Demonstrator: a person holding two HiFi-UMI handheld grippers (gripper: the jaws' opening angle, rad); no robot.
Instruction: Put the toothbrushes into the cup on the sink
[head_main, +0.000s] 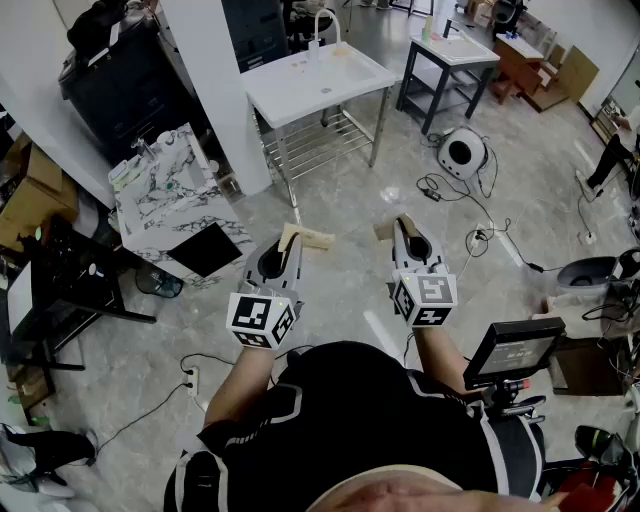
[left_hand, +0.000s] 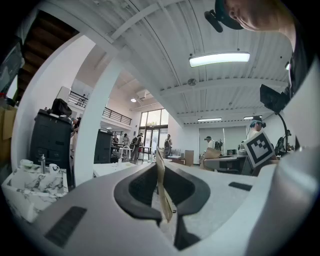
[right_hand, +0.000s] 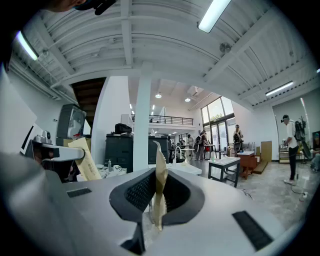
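Note:
I hold both grippers up at chest height, a few steps from the white sink (head_main: 300, 85) with its curved faucet (head_main: 325, 25). My left gripper (head_main: 290, 242) is shut on a flat beige paper packet (head_main: 308, 238); in the left gripper view the packet (left_hand: 161, 182) stands edge-on between the dark pads. My right gripper (head_main: 402, 226) is shut on a second beige packet (head_main: 384, 230), and that packet (right_hand: 159, 192) shows pinched upright in the right gripper view. The sink (right_hand: 187, 170) lies straight ahead of the right jaws. I cannot make out a cup on it.
A marble-patterned counter (head_main: 165, 195) with cups stands to the left, beside a white pillar (head_main: 215, 80). A second washstand (head_main: 455, 50) is at the back right. Cables and a round white device (head_main: 462, 152) lie on the floor at right. A monitor on a stand (head_main: 512, 350) is close on my right.

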